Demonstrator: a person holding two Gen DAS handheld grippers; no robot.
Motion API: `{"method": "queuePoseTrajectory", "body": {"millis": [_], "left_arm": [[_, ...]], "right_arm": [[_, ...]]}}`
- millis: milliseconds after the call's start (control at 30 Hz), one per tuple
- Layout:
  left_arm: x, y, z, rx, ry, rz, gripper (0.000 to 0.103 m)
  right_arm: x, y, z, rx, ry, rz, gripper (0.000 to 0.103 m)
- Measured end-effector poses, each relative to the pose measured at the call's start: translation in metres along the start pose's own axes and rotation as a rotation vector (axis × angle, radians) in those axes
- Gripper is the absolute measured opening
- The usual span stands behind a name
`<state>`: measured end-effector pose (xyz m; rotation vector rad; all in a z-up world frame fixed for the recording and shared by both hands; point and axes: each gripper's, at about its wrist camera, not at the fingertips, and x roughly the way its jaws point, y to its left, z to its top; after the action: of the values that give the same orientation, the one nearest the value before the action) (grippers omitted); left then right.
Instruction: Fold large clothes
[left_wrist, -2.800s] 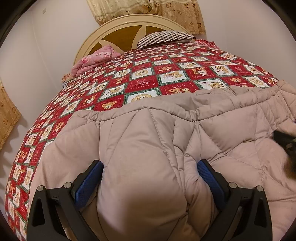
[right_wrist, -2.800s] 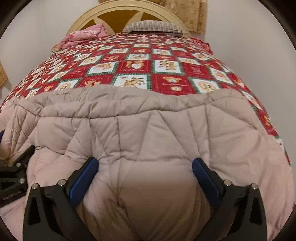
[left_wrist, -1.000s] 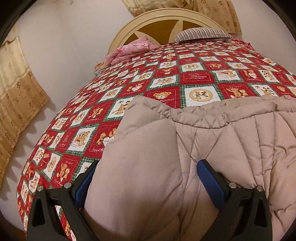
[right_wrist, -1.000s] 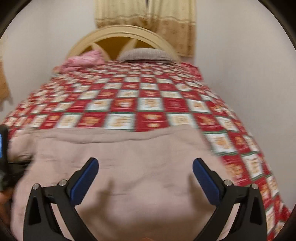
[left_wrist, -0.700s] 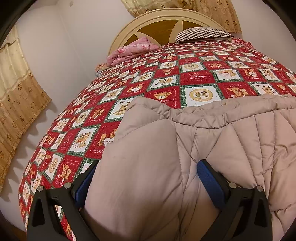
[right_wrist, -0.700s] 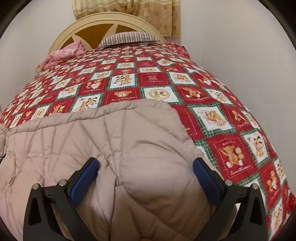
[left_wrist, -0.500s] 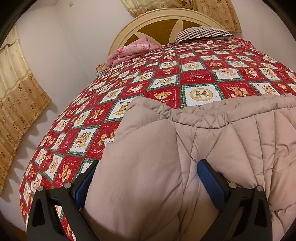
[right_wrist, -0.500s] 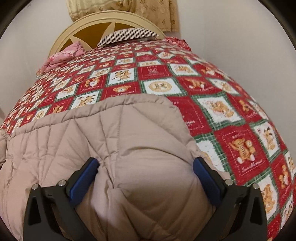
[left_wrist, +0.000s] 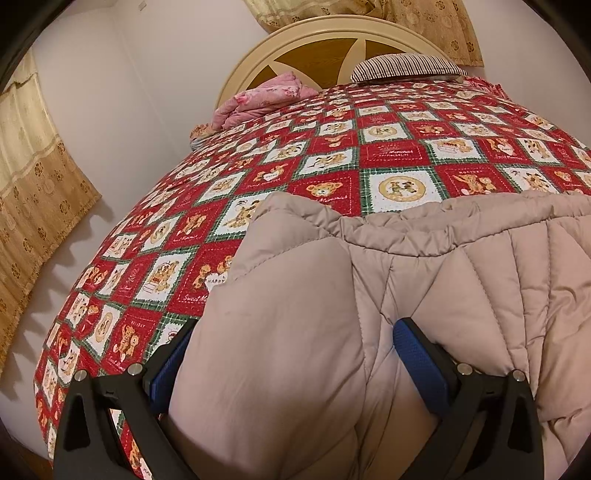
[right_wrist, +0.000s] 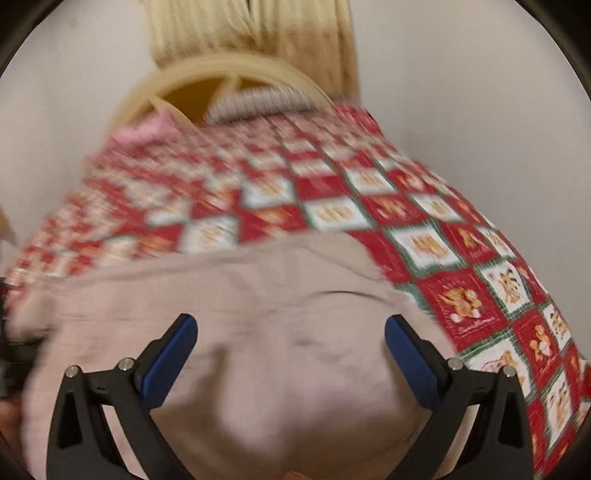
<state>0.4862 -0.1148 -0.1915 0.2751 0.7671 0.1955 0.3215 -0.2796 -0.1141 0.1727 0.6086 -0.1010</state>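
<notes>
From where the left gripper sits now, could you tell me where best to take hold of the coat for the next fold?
Probably its near left edge, from the foot of the bed. In the left wrist view the coat bulges thickly between the open left gripper fingers, so a thinner bite nearer the stitched seam should hold better.

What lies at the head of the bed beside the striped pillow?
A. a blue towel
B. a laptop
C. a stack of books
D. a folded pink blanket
D: in the left wrist view a folded pink blanket lies against the headboard, left of the striped pillow.
</notes>
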Motion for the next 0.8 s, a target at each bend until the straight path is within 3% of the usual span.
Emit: {"method": "queuePoseTrajectory", "body": {"millis": [100,233,400,467,533,633,800], "left_arm": [[0.000,0.000,0.000,-0.004,0.001,-0.005,0.102],[-0.001,0.003,-0.001,-0.018,-0.002,-0.019,0.102],[-0.002,0.011,-0.002,-0.045,0.011,-0.060,0.102],[-0.010,0.023,-0.005,-0.077,0.033,-0.116,0.102],[-0.027,0.044,-0.013,-0.126,0.060,-0.185,0.102],[-0.071,0.086,-0.037,-0.169,0.020,-0.256,0.102],[-0.146,0.159,-0.112,-0.175,-0.040,-0.309,0.102]], "right_arm": [[0.001,0.038,-0.018,-0.083,0.035,0.092,0.103],[0.032,0.053,-0.046,-0.171,0.118,0.021,0.103],[0.047,0.045,-0.055,-0.161,0.136,0.025,0.103],[0.051,0.044,-0.055,-0.158,0.156,0.027,0.103],[0.053,0.043,-0.055,-0.158,0.166,0.025,0.103],[0.053,0.047,-0.056,-0.168,0.170,0.008,0.103],[0.051,0.049,-0.057,-0.177,0.170,-0.007,0.103]]}}
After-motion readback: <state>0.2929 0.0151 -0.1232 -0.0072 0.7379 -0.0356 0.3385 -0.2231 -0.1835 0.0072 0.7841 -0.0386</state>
